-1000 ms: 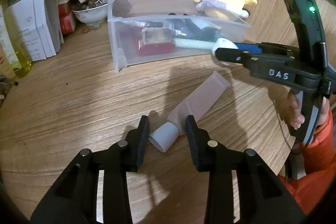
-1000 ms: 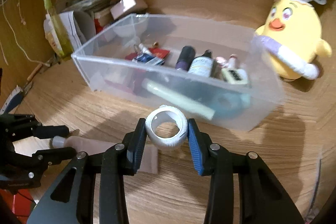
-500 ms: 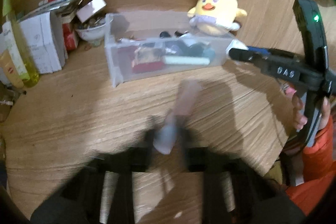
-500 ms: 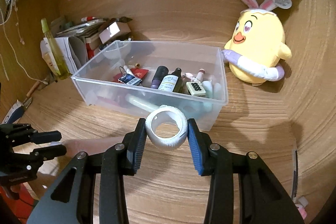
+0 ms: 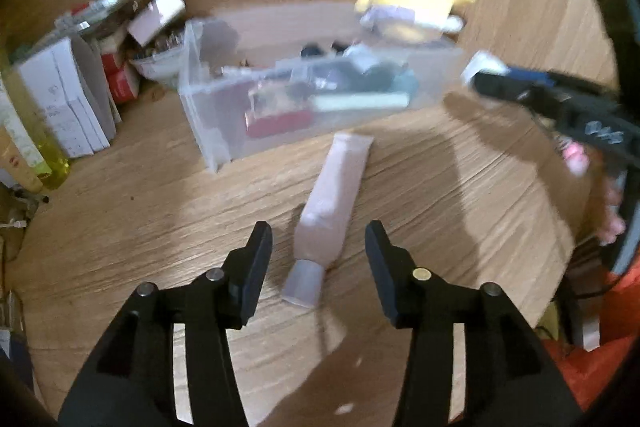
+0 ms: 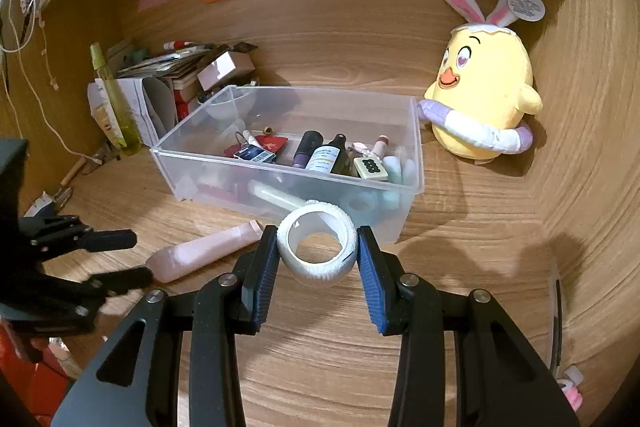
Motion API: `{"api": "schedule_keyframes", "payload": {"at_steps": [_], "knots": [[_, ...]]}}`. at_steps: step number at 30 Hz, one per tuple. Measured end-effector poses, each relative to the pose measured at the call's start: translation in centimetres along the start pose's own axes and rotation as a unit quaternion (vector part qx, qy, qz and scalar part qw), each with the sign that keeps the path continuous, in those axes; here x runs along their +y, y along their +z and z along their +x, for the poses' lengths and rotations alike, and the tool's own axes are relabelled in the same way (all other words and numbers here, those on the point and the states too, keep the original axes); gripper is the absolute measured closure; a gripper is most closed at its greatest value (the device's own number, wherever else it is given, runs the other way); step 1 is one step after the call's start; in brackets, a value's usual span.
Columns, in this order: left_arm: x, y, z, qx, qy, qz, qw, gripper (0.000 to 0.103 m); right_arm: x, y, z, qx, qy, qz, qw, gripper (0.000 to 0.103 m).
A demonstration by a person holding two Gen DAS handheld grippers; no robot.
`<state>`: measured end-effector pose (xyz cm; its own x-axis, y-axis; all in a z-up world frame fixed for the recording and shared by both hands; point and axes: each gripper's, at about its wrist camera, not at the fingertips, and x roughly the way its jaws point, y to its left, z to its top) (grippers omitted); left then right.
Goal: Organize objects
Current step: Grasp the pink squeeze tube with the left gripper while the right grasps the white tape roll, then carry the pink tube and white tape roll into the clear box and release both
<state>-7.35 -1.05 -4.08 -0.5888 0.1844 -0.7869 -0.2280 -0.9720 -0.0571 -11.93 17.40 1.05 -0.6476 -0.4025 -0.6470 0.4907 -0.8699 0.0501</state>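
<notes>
Since a second ago the pink tube [image 5: 335, 201] has swung nearly lengthwise on the wooden desk [image 5: 440, 195], and the left gripper [image 5: 318, 245] is opening, its jaws clear of the tube between them. Behind stands the clear plastic bin [image 6: 412, 147] of small bottles, a yellow chick plush [image 6: 486, 95] beside it. The right gripper [image 6: 317, 253] clamps a white tape roll [image 6: 320, 247], hollow and textured, before the bin's front wall.

The bench [image 6: 460, 307] is wood-grain laminate with a smooth, faint sheen. The bin [image 6: 400, 223] is clear, slightly frosted plastic. The tape roll [image 6: 318, 269] looks like rough white cloth, the tube [image 5: 340, 187] like matt pink plastic, and the chick toy [image 6: 492, 79] like soft plush.
</notes>
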Motion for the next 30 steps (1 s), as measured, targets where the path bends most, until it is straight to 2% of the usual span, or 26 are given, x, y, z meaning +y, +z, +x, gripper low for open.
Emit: {"api": "schedule_keyframes", "payload": {"at_steps": [7, 9, 10, 11, 12, 19, 20, 25, 30], "knots": [[-0.8, 2.2, 3.8, 0.046, -0.013, 0.026, 0.9985, 0.056, -0.4, 0.0, 0.1, 0.001, 0.001, 0.007, 1.0, 0.068], [-1.3, 2.8, 4.4, 0.049, -0.013, 0.042, 0.9979, 0.056, -0.5, 0.0, 0.2, 0.002, 0.003, 0.009, 1.0, 0.068], [-1.5, 3.1, 4.6, 0.048, -0.015, 0.047, 0.9976, 0.064, -0.6, 0.0, 0.3, 0.002, 0.003, 0.01, 1.0, 0.068], [-1.8, 3.3, 4.8, 0.047, -0.017, 0.053, 0.9973, 0.071, -0.7, 0.0, 0.4, 0.004, 0.002, 0.011, 1.0, 0.068], [-1.9, 3.4, 4.9, 0.046, -0.017, 0.056, 0.9972, 0.073, -0.8, -0.1, 0.5, 0.004, 0.002, 0.012, 1.0, 0.068], [-2.3, 2.7, 3.4, 0.02, -0.015, 0.042, 0.9988, 0.076, -1.4, -0.1, 1.2, 0.01, 0.002, 0.017, 1.0, 0.068], [-2.3, 2.6, 2.8, 0.012, -0.014, 0.039, 0.9991, 0.096, -1.5, 0.0, 1.3, 0.011, 0.001, 0.017, 1.0, 0.068], [-2.2, 2.9, -0.4, -0.025, -0.016, 0.03, 0.9991, 0.097, -1.4, 0.3, 1.8, 0.013, 0.007, 0.015, 1.0, 0.068], [-1.9, 3.5, -0.8, -0.031, -0.009, 0.028, 0.9991, 0.097, -0.7, 0.6, 2.1, 0.012, 0.011, 0.008, 1.0, 0.068]]}}
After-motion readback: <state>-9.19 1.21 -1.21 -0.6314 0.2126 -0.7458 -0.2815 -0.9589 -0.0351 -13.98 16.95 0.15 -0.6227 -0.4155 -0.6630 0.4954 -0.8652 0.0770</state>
